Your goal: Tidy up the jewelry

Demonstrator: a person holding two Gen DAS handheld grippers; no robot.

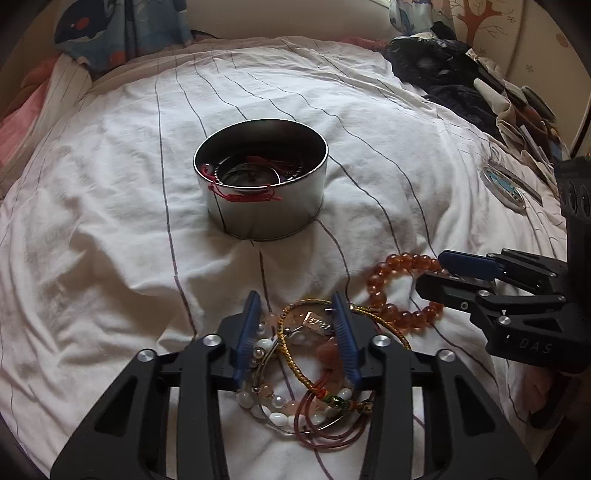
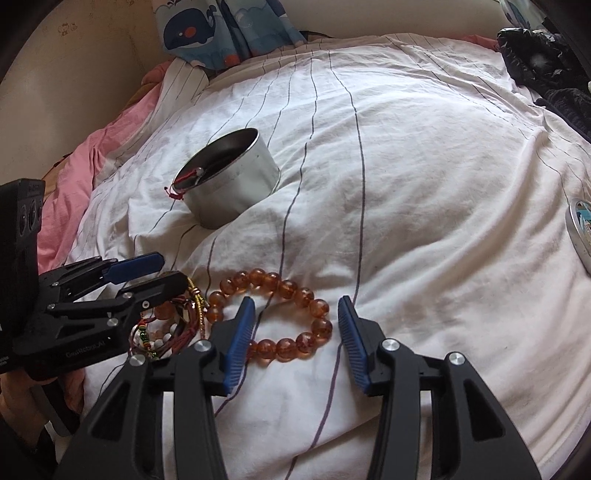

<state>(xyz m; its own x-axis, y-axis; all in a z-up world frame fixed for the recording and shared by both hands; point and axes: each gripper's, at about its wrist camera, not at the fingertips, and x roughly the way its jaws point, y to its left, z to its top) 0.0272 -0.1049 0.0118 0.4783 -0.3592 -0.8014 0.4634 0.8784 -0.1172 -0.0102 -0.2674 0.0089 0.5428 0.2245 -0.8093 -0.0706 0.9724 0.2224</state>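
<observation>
My left gripper (image 1: 295, 299) is open, its blue pads on either side of a tangle of bracelets (image 1: 295, 369): a gold braided bangle, a pearl bracelet and red cords. I cannot see the pads pressing on it. An amber bead bracelet (image 2: 317, 306) lies on the white striped duvet, and my right gripper (image 2: 295, 301) stands open over it, one finger on each side. A round metal tin (image 1: 266, 214) farther back holds bangles, and a red cord (image 1: 243, 195) hangs over its rim. From the right wrist view the left gripper (image 2: 162, 277) is at the left edge, beside the tangle (image 2: 173, 317).
A round lid with a blue picture (image 1: 506, 188) lies at the right of the duvet (image 2: 424, 184). Dark clothes (image 1: 443, 70) are piled at the back right. Pink bedding (image 2: 96, 155) sits at the left, and whale-print fabric (image 2: 207, 29) hangs behind.
</observation>
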